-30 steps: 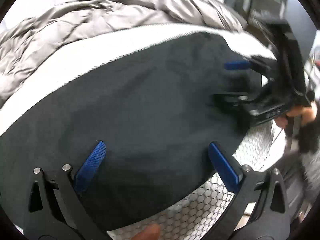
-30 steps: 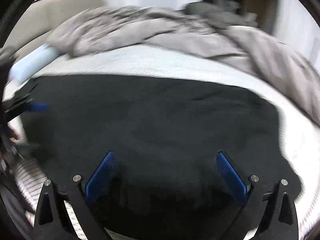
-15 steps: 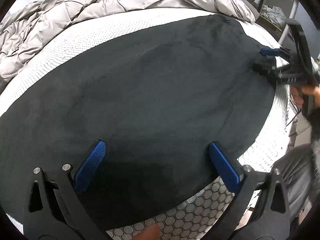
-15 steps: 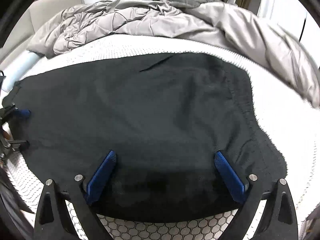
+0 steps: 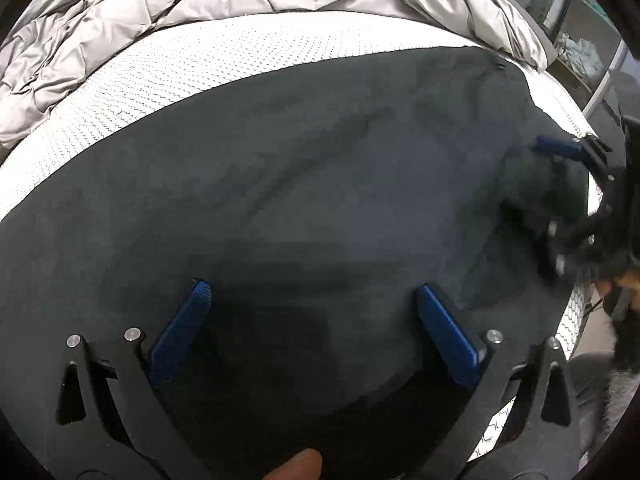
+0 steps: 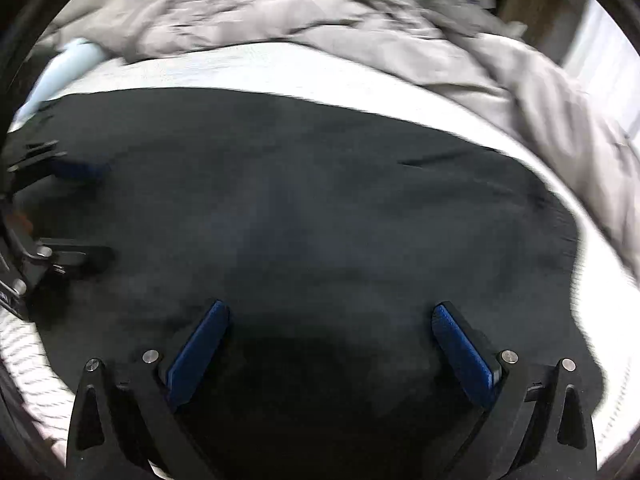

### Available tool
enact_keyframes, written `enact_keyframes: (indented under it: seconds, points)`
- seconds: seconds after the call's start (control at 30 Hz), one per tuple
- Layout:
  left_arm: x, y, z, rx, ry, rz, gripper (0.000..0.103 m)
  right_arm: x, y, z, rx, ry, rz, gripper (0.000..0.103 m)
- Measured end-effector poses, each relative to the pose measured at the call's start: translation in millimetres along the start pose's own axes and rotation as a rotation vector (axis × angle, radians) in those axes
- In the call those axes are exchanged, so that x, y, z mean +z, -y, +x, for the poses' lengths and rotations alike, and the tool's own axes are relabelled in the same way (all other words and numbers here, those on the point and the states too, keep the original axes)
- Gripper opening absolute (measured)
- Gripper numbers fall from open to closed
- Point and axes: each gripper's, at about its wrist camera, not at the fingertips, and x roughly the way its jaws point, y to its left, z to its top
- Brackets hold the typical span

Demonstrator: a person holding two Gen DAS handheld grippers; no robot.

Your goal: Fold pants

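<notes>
Pants (image 5: 320, 184), dark and broad, lie spread across the white mattress (image 5: 168, 76) directly ahead of both our tools, and both sets of blue pads stand over the cloth. From what we can see the garment forms one wide flat slab with few creases; we cannot tell whether a fold already lies in it, since no waistband, leg split or layered edge shows clearly. We judge the task to be at an early or middle stage: the cloth is laid out and smoothed, and the folds that would bring it to a compact stack are not yet made.

Our left gripper (image 5: 312, 320) has its jaws spread wide with nothing between them, the cloth only beneath. Our right gripper (image 6: 332, 340) stands likewise wide apart and empty-handed, over the near edge of the fabric. In the left wrist view the right gripper appears off to the right side, at the far end of the cloth, blurred. In the right wrist view the left tool shows at the left margin.

Beyond the pants, farther from both tools, a rumpled grey quilt (image 6: 320, 20) is heaped on the bed. No container of any kind shows in either view.
</notes>
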Motion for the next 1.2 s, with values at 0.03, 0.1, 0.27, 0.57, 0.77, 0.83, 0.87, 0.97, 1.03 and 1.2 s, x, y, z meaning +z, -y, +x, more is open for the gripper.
enact_keyframes:
  seconds: [0.03,0.1,0.27,0.57,0.77,0.83,0.87,0.97,1.03,1.2]
  points:
    - [-0.9,-0.5,-0.7,0.014,-0.001,0.000,0.103,-6.5,9.3,-3.1,-0.055,0.011,0.007,0.103]
    - [-1.9,-2.9,-1.9,0.021,0.004,-0.007,0.103,-23.0,28.2,-13.3,-0.122,0.009,0.032,0.103]
    - [11.5,6.5,-9.7,-0.006,0.038,0.006,0.102,-41.6,54.6,-31.7,-0.167,-0.009,0.187,0.103]
    - [36.2,41.7,23.7,0.006,-0.018,0.053,0.103,9.3,-17.8,-12.9,0.011,-0.002,0.042,0.103]
    - [29.2,24.5,22.5,0.010,-0.009,0.040,0.103,-0.6,13.8,-15.0,-0.086,-0.022,0.102,0.103]
    - [25.7,13.4,20.5,-0.003,-0.004,0.022,0.103,-13.1,36.4,-20.7,-0.209,-0.032,0.153,0.103]
    - [24.5,9.8,19.2,-0.003,-0.001,0.016,0.103,-19.6,48.8,-22.8,-0.270,-0.043,0.182,0.103]
    - [22.0,8.7,8.2,0.005,0.035,0.015,0.102,-33.0,70.9,-31.1,-0.263,-0.051,0.301,0.103]
    - [18.4,16.6,-4.5,-0.011,0.072,0.041,0.102,-34.0,76.4,-40.9,-0.235,-0.029,0.334,0.103]
    - [3.0,58.7,-28.7,-0.078,0.124,0.177,0.102,-10.7,59.4,-55.8,-0.228,0.054,0.237,0.103]
